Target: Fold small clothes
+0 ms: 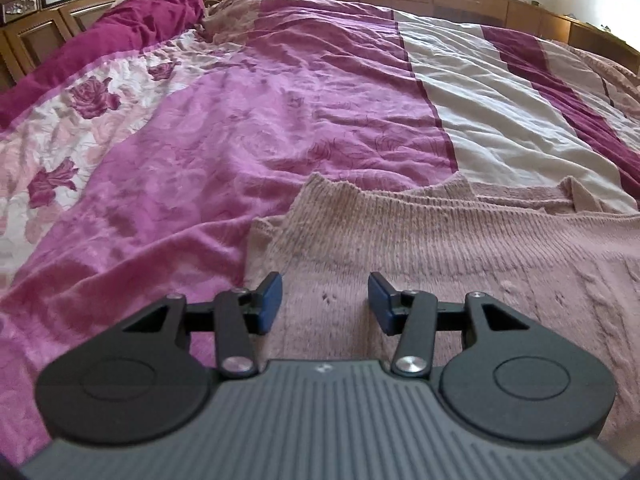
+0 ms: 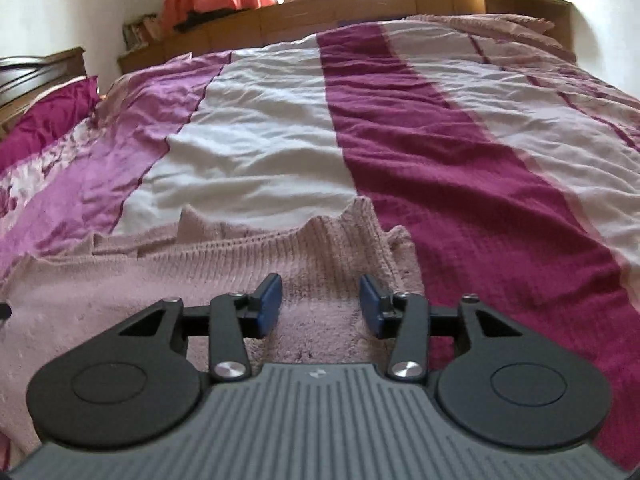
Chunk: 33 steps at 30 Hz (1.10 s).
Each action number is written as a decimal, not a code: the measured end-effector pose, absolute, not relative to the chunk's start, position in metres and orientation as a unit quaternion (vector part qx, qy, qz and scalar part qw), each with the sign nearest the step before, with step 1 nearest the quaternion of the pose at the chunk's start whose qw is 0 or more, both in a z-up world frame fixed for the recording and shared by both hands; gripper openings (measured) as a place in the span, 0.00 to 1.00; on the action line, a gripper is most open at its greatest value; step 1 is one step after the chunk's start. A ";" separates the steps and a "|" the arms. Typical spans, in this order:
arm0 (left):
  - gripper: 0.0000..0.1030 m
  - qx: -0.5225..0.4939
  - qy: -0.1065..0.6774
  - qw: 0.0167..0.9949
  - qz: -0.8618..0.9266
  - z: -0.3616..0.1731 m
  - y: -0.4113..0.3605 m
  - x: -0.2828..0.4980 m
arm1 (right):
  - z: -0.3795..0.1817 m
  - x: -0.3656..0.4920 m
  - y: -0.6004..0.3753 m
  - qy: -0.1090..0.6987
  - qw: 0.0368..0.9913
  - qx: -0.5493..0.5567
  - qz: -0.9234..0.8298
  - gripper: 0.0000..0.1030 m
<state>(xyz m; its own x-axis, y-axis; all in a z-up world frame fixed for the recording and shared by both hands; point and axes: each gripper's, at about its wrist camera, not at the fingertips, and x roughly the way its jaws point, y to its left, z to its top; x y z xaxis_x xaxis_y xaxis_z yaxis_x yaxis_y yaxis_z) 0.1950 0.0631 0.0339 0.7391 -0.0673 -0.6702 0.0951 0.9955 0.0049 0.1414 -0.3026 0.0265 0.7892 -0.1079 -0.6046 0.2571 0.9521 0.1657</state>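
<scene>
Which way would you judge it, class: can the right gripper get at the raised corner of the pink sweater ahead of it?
Probably yes. The right gripper stands open over the pink sweater, and nothing lies between its fingers and the raised corner on the bedspread.

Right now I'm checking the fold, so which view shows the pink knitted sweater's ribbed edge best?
The left wrist view: the sweater shows its long ribbed band running across. The right wrist view shows only a bunched corner of it.

Black tool (image 1: 324, 304) linkages, silver screws, blue pads (image 1: 272, 300), ribbed grey housing (image 1: 320, 420).
</scene>
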 end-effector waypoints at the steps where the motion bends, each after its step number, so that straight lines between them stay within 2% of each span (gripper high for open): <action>1: 0.48 0.019 0.360 0.932 -0.041 0.036 0.064 0.191 | 0.030 0.136 -0.301 0.305 0.940 0.120 -0.098 0.57; 3: 0.50 0.016 0.362 0.932 -0.034 0.041 0.067 0.184 | 0.035 0.124 -0.300 0.297 0.942 0.122 -0.098 0.62; 5: 0.56 0.013 0.362 0.932 -0.027 0.046 0.071 0.175 | 0.040 0.110 -0.300 0.293 0.942 0.131 -0.094 0.65; 12: 0.59 -0.011 0.376 0.926 -0.027 0.061 0.078 0.148 | 0.047 0.060 -0.291 0.296 0.939 0.156 -0.083 0.67; 16: 0.71 -0.005 0.376 0.926 -0.018 0.066 0.076 0.132 | 0.047 0.036 -0.292 0.296 0.933 0.185 -0.086 0.68; 22: 0.71 -0.004 0.384 0.923 -0.017 0.069 0.070 0.108 | 0.044 0.013 -0.302 0.289 0.922 0.238 -0.100 0.69; 25: 0.71 -0.002 0.390 0.921 -0.014 0.067 0.068 0.097 | 0.043 0.009 -0.306 0.289 0.918 0.252 -0.099 0.78; 33: 0.71 -0.005 0.412 0.911 -0.001 0.061 0.069 0.078 | 0.038 0.004 -0.309 0.296 0.914 0.261 -0.098 0.79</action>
<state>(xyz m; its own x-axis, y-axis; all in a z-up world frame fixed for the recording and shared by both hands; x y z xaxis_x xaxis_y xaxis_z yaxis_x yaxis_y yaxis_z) 0.0776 0.0689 0.0605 0.6600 -0.0067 -0.7512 -0.0017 0.9999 -0.0105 0.0044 -0.3092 0.0375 0.8058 -0.0252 -0.5917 0.3343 0.8440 0.4194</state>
